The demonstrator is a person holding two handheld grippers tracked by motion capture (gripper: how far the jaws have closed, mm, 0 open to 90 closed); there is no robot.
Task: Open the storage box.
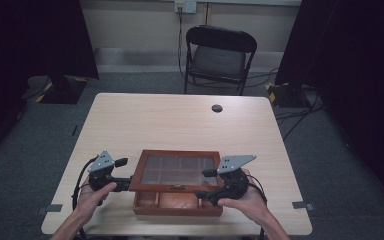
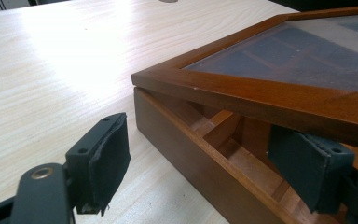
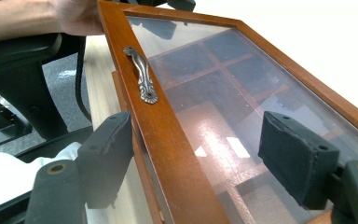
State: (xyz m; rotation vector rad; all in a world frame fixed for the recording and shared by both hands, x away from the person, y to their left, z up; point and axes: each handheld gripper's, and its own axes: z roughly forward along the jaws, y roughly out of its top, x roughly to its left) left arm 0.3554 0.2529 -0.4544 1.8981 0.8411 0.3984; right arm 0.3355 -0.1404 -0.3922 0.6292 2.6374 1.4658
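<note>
No brand, label or writing legible anywhere.

Far left in the high view: left gripper [image 1: 122, 181], black with a grey three-cornered plate on top, held in the left hand [image 1: 94, 194] and aimed at the left end of the box. In the left gripper view, jaws parted fairly wide, black foam pads [image 2: 113, 158] frayed at the edges; one jaw outside over the bare table, the other inside the box under the raised lid frame, the left wall of the box between them, no pad visibly pressing on it.

Centre, near the front edge of the pale, straight-grained wood-laminate table [image 1: 180, 120]: reddish-brown, glossy wooden box [image 1: 176, 204], shallow and rectangular, split by thin wooden dividers into compartments. Above it, tilted up at the front, the glass-paned wooden lid [image 1: 180, 170], smooth brown frame around a reflective pane. On the lid's front rail, a small ornate metal handle [image 3: 141, 74], dull bronze-grey, leaf-like relief.

Right: right gripper [image 1: 202, 184], same build, in the right hand [image 1: 247, 197]. Jaws spread wide, straddling the lid's front rail, one pad [image 3: 106, 156] below the frame, the other over the glass; neither seen clamped on the wood.

Beyond the table: black folding metal chair [image 1: 220, 55] on grey carpet.
</note>
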